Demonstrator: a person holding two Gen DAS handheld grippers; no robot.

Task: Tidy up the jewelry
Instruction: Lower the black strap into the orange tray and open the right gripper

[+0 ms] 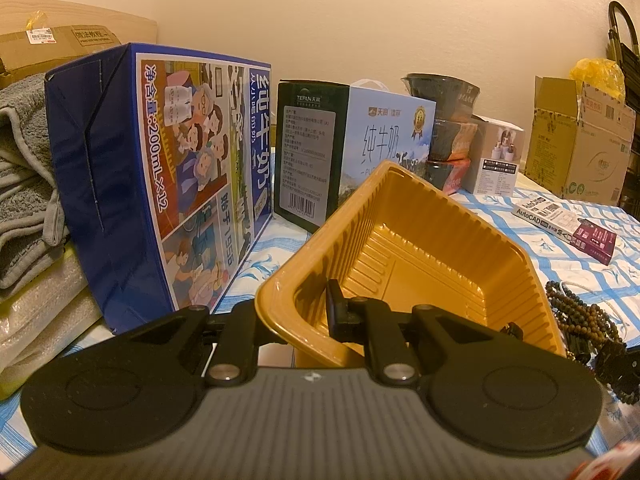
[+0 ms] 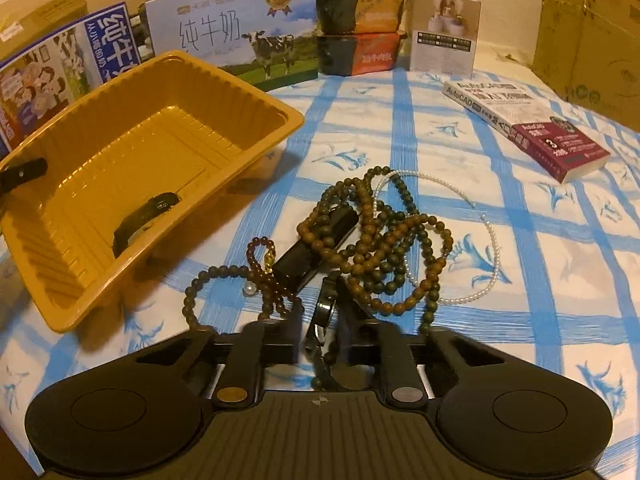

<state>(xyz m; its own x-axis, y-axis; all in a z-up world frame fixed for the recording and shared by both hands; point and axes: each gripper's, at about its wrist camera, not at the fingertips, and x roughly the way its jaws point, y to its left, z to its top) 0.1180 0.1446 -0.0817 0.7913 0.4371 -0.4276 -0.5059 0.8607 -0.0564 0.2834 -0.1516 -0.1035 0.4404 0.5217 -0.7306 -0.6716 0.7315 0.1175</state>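
The surface under everything is a white cloth with a blue checked pattern [image 2: 400, 128], which could be a bed or a covered desk; I cannot tell which. Along its far edge stand two milk cartons, a dark blue one [image 1: 160, 176] and a pale blue one with a cow [image 2: 240, 40], then stacked food boxes [image 2: 360, 32] and a small white box [image 2: 442, 32]. A brown cardboard box [image 2: 588, 36] sits at the far right corner, with an AutoCAD book [image 2: 524, 128] lying flat near it.

The yellow plastic tray [image 2: 100, 256] is tilted, its far-right corner resting on the cloth and the near side raised. The left tool [image 1: 294, 312] is clamped on the tray's rim, one finger inside and one outside the wall.

Just right of the tray lies a tangled heap of bead necklaces [image 2: 372, 232], brown and dark green, with a thin pearl strand [image 2: 494, 240] looping out on its right side.

The right tool [image 2: 320, 336] stands at the heap's near edge, closed on a dark ring-like piece [image 2: 322, 308] that I cannot identify.
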